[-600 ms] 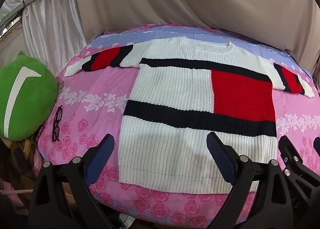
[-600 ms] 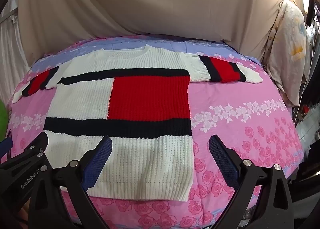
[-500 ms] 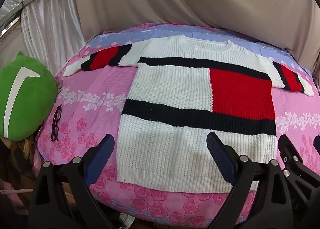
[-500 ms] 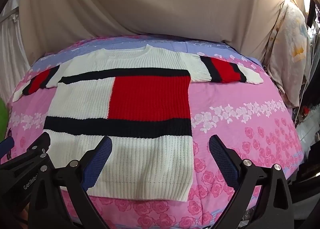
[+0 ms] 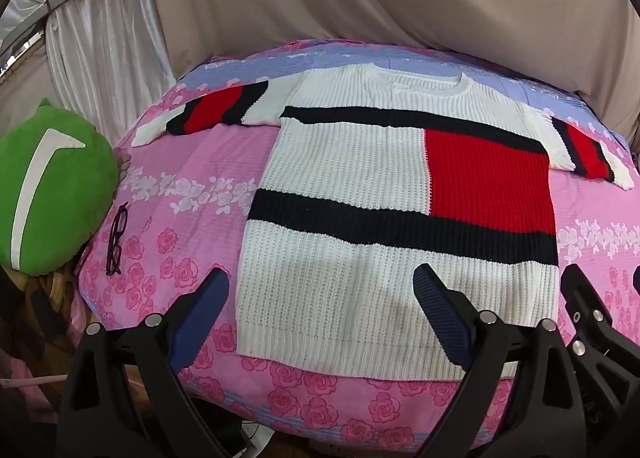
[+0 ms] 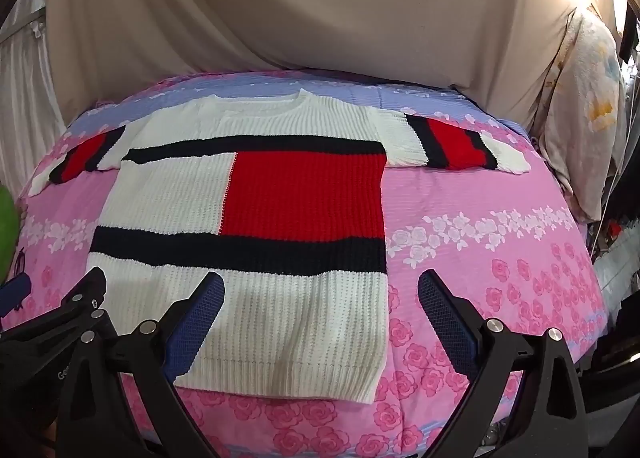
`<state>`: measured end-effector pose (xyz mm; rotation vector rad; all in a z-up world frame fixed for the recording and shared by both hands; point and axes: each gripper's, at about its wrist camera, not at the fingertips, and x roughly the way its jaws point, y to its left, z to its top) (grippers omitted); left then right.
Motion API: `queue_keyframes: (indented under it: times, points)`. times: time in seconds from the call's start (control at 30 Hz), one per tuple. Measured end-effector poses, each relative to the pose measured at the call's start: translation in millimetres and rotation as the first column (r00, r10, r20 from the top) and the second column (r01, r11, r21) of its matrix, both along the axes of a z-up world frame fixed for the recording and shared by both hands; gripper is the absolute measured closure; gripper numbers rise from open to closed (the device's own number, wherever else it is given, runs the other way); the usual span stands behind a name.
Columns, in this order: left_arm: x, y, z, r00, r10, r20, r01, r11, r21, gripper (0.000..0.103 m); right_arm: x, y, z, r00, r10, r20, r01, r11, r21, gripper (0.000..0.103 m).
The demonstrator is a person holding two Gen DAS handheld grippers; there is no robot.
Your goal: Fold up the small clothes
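Note:
A white knit sweater (image 5: 344,177) (image 6: 168,193) with navy stripes and a red block lies flat and face up on a pink floral bedspread (image 5: 192,193) (image 6: 480,225), both sleeves spread out to the sides. My left gripper (image 5: 320,298) hovers open above the sweater's hem, its blue-padded fingers (image 5: 200,314) straddling the lower left corner. Over the hem's right part my right gripper (image 6: 320,298) is open too, one finger over the knit and the other over the bedspread. Neither holds anything. Each gripper's black frame shows at the edge of the other's view.
A green plush cushion (image 5: 48,193) leans at the bed's left edge, with a pair of dark glasses (image 5: 116,238) lying on the bedspread beside it. Beige and white curtains (image 6: 320,9) hang behind the bed. A pale floral cloth (image 6: 584,105) hangs at the right.
Both grippers have edged slightly forward toward the sweater's hem. The sweater lies as before and both stay open.

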<state>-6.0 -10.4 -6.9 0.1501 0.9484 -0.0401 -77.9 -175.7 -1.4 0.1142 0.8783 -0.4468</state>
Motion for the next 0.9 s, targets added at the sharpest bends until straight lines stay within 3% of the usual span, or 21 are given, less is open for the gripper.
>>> queue_keyframes:
  times: [0.9]
  points:
    - [2.6, 1.5, 1.2, 1.0, 0.006, -0.004, -0.006, 1.0, 0.006, 0.012, 1.4, -0.6, -0.2, 1.0, 0.004, 0.001, -0.004, 1.0, -0.003, 0.007]
